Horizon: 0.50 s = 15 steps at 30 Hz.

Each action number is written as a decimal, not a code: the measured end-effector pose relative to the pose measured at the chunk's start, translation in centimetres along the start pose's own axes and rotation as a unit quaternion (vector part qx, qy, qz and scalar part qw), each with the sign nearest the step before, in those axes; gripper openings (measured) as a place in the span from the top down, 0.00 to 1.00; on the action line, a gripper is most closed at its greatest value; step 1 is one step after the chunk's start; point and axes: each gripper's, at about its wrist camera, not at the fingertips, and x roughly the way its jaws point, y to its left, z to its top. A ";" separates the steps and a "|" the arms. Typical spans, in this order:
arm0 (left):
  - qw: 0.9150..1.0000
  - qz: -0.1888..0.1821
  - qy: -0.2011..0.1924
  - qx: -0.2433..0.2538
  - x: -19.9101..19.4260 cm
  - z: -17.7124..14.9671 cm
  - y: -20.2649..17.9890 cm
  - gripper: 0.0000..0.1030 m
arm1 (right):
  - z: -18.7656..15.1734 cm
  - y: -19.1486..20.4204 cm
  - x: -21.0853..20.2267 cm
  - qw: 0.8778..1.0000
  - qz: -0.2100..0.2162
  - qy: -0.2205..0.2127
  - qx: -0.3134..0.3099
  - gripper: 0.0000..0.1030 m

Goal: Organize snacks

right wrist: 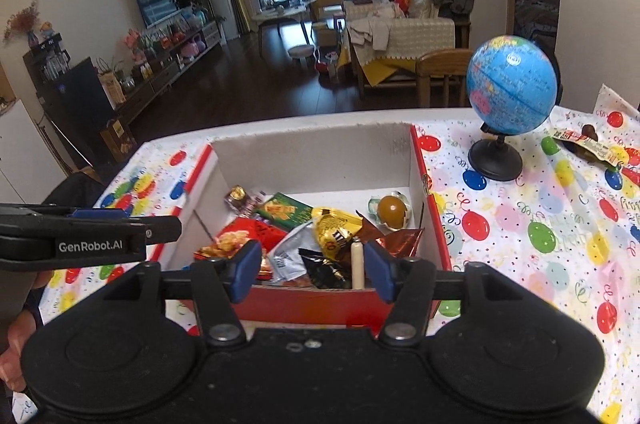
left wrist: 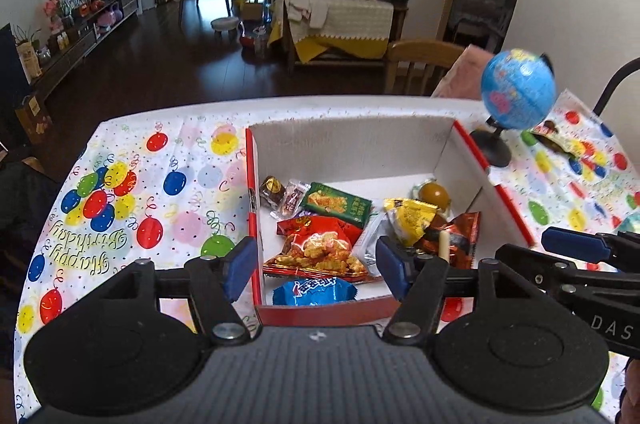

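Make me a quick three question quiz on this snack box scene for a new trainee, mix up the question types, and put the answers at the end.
1. True or false: the left tool is shut on a snack.
2. Multiple choice: the globe stands A) inside the red box, B) on the tablecloth to the right of the red box, C) on the floor.
3. Fill in: one snack packet lies outside the red box, to the right of the ____.

Key
1. False. Both the left tool and the right tool are open and empty.
2. B.
3. Globe. The other snacks, such as the blue packet and the green packet, lie inside the box.
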 end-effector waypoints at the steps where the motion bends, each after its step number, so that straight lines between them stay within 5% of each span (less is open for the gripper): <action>1: 1.000 -0.003 -0.004 -0.002 -0.6 -0.1 0.1 0.31 | -0.1 0.1 -0.5 1.000 0.000 -0.006 0.000 0.38; 15: 0.999 -0.035 -0.021 -0.006 -5.7 -2.7 0.6 0.19 | -1.5 1.2 -6.2 0.998 -0.001 -0.066 0.000 0.10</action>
